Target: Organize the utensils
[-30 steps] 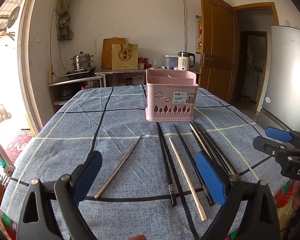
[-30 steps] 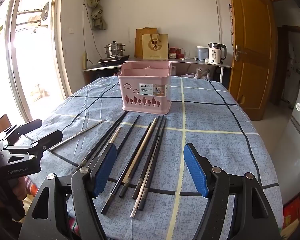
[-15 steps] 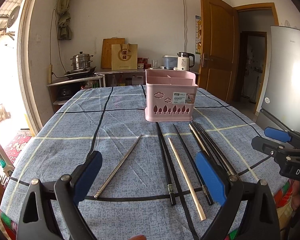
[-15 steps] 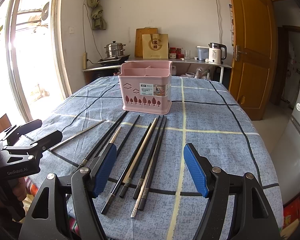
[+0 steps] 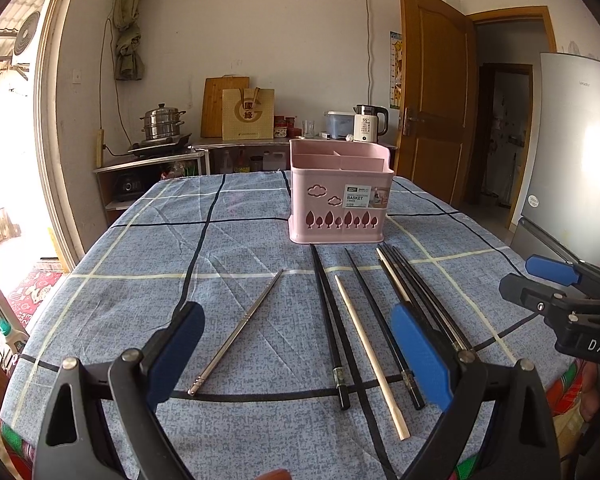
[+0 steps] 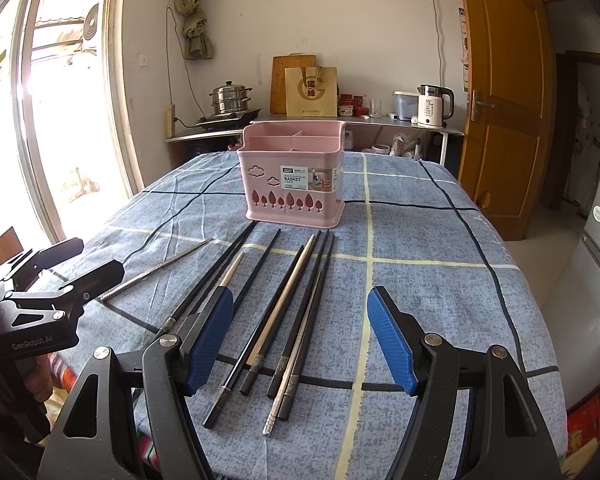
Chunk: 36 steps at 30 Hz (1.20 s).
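Chopsticks [image 6: 288, 312] lie scattered on the blue checked table [image 6: 420, 264] in front of our pink basket [image 6: 294, 178], a lone steel one [image 5: 236, 326] apart to the left, while our left claw [image 5: 296, 356] and right claw [image 6: 300, 336] hover spread wide, holding nothing.

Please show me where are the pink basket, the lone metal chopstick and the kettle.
pink basket [image 5: 340, 216], left wrist view, front wall.
metal chopstick [image 5: 236, 332], left wrist view, middle of shaft.
kettle [image 6: 432, 110], right wrist view, white body.
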Tool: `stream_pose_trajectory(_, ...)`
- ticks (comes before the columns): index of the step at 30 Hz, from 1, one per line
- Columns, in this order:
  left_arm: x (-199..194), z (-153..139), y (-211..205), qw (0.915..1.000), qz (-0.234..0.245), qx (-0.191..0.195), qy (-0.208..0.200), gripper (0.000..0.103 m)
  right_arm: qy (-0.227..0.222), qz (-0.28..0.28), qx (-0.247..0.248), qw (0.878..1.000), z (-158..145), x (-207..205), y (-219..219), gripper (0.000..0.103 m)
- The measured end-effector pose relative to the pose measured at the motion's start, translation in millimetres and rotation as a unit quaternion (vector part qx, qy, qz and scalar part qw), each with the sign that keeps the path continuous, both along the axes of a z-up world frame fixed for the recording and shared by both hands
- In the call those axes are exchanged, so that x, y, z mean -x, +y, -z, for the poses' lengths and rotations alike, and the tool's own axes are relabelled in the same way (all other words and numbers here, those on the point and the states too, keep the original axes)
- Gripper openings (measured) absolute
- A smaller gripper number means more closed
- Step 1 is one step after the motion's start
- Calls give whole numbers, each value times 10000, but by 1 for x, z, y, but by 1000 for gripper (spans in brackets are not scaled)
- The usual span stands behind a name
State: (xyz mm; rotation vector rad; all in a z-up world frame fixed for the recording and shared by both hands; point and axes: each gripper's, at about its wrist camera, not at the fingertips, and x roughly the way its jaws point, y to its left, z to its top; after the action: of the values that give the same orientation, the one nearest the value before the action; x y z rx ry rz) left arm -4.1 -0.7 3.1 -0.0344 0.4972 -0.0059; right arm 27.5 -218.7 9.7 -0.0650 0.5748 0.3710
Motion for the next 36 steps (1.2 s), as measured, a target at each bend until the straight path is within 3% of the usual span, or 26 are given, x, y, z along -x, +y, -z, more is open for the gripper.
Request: stream_pose_trajectory(36,1,1,1,10000,20,20,54,97,23,-2,-5,10000,0,0,0,70)
